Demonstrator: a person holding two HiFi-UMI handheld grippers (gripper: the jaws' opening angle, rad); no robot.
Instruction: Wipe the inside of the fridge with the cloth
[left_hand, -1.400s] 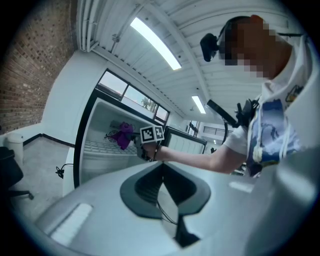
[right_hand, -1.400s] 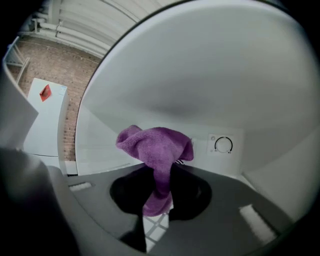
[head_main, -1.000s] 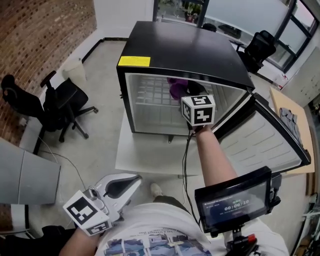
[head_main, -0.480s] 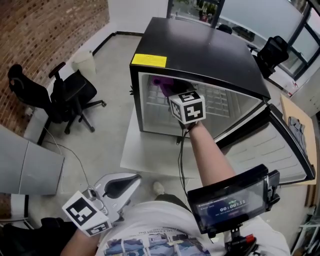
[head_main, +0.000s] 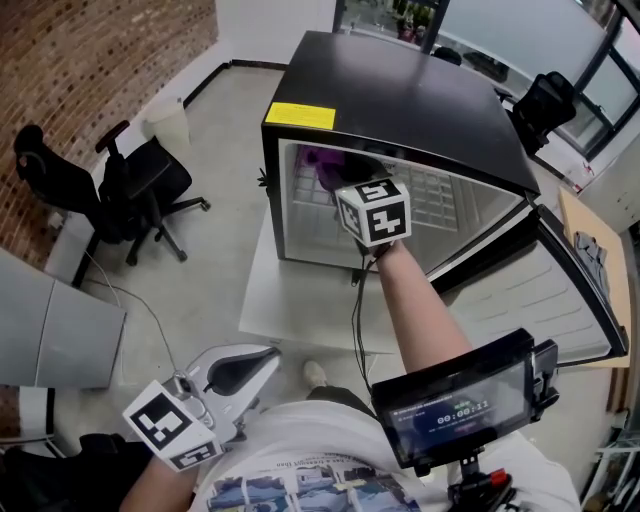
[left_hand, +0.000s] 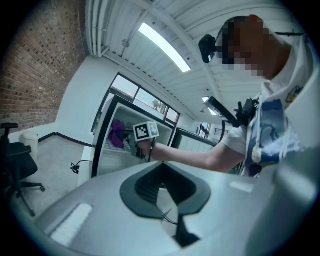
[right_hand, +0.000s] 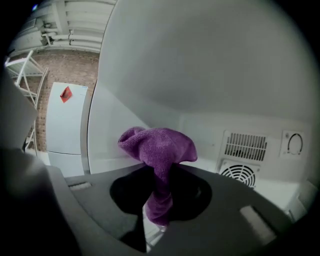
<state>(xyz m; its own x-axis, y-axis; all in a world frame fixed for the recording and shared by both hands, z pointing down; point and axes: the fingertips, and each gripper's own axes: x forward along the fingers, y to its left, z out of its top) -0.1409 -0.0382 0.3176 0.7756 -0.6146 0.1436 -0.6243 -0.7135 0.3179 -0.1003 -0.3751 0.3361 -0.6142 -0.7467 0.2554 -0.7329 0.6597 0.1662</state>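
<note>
R gripper (head_main: 345, 185) is reached into the open mini fridge (head_main: 400, 95), marker cube just outside the opening, and its jaws are clamped on the purple cloth (right_hand: 157, 145). The cloth's narrow end is pinched between them and the rest bunches up in a soft lump just beyond the tips. It sits toward the upper left of the fridge interior in the head view, but whether it touches a wall can't be told. Ahead of that gripper, to its right, are a slotted vent (right_hand: 245, 146), a round fan grille (right_hand: 239, 175) below it and a dial (right_hand: 295, 144) further right (all on the white back wall). A wire shelf (head_main: 435, 205) lies to the right of the gripper, and the fridge door (head_main: 540, 290) hangs wide open beyond that. L gripper (head_main: 262, 362) is held low by the person's waist, well apart from the fridge, jaws together w/ nothing between them, pointing toward the fridge front. Left of it on the floor stands a black office chair (head_main: 140, 190) near the brick wall (head_main: 90, 60). A yellow label (head_main: 299, 116) sits on the fridge top's front corner.
</note>
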